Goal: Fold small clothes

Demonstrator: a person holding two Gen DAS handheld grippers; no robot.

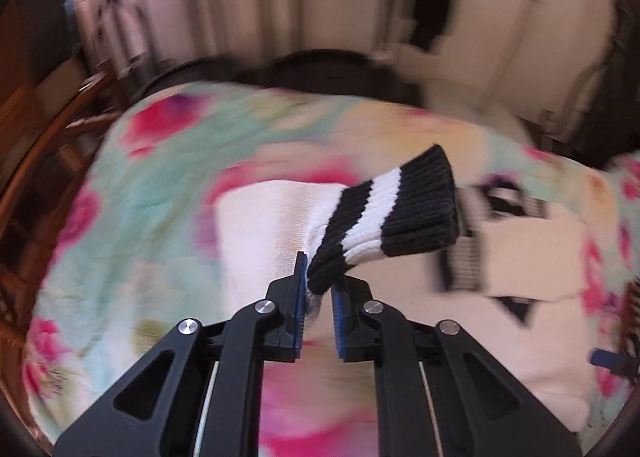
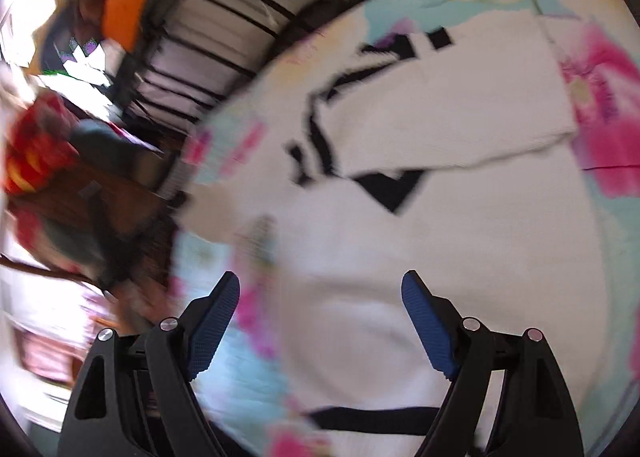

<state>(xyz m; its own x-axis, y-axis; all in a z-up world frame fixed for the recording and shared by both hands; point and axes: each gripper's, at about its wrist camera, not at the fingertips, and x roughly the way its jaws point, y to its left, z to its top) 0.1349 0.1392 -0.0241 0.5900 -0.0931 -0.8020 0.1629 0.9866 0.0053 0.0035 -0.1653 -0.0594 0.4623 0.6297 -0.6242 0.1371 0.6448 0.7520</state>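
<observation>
In the left wrist view my left gripper (image 1: 319, 281) is shut on a white sock with a black-and-white striped cuff (image 1: 396, 217). The cuff sticks up and to the right of the pads, lifted above the flowered cloth (image 1: 160, 161); the sock's white body (image 1: 264, 225) trails down to the left. More white socks with black marks (image 1: 520, 257) lie on the right. In the right wrist view my right gripper (image 2: 322, 293) stands open with nothing between its blue pads (image 2: 430, 325), above white sock fabric (image 2: 400, 241) and a folded white sock (image 2: 440, 105).
The flowered cloth (image 2: 600, 129) covers a round table whose edge drops off at the left in the right wrist view. Wooden furniture (image 1: 36, 145) stands left of it, a dark rack (image 2: 192, 49) and an orange thing (image 2: 128, 5) beyond. Everything is motion-blurred.
</observation>
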